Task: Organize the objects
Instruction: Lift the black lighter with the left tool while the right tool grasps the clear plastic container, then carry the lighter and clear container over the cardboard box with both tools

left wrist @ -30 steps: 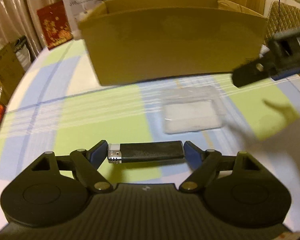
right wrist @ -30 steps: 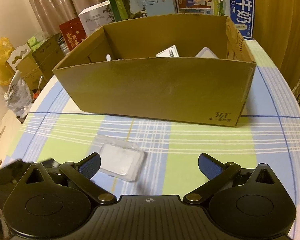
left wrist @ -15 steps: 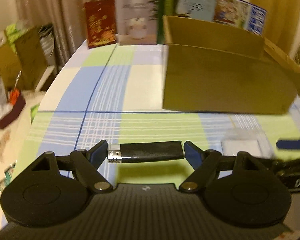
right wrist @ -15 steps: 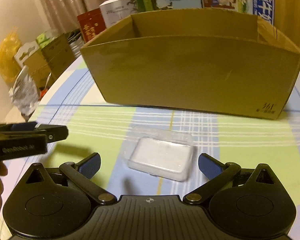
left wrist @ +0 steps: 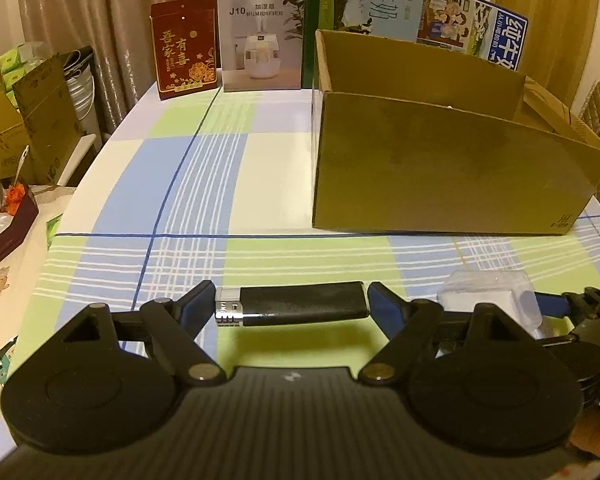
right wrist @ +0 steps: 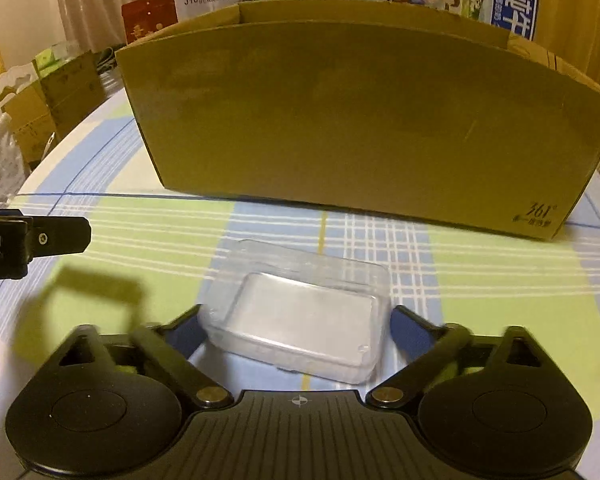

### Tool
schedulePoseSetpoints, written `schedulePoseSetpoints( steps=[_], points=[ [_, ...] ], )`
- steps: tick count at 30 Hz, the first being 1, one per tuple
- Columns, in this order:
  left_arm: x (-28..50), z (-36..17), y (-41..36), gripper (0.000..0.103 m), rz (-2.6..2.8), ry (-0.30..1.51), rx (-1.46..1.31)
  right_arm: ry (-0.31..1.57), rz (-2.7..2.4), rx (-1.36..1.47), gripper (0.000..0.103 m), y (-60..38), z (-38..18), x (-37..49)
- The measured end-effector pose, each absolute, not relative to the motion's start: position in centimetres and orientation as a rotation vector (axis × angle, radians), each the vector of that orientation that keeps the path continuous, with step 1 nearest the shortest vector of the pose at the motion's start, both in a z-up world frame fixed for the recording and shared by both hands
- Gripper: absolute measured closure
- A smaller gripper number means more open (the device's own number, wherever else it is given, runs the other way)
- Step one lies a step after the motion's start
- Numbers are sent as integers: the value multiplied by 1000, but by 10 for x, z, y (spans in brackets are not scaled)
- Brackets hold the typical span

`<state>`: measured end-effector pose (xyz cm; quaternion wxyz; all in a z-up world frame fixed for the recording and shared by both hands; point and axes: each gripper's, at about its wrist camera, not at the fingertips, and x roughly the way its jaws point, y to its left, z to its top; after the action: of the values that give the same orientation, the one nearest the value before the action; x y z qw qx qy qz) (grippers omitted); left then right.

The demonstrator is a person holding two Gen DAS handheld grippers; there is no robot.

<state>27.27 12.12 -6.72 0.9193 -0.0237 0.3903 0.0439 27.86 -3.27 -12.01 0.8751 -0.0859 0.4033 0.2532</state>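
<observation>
Now the left gripper (left wrist: 290,307) is gripping a lighter (left wrist: 292,309) between its jaws, while the right gripper (right wrist: 296,330) is closing around a clear box (right wrist: 300,312) on the tabletop (right wrist: 500,280).

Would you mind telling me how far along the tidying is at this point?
Done: little can be confirmed, as the cardboard box hides its inside from both views. In hand: the left gripper holds a black lighter above the table, and the right gripper is closing around the clear plastic case on the tablecloth. Left: both probably go into the box.
</observation>
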Motion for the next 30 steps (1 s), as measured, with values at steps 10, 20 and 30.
schedulePoseSetpoints(
  steps=[10,20,30],
  points=[
    [271,-60,115,24,67,780,-46,787,551,-191,15,-44,-98,273],
    [262,-32,96,24,29,725,-56,721,583,-165,15,-83,-46,271],
    [247,-10,75,24,-5,664,-34,678,585,-137,15,-123,-4,267]
  ],
)
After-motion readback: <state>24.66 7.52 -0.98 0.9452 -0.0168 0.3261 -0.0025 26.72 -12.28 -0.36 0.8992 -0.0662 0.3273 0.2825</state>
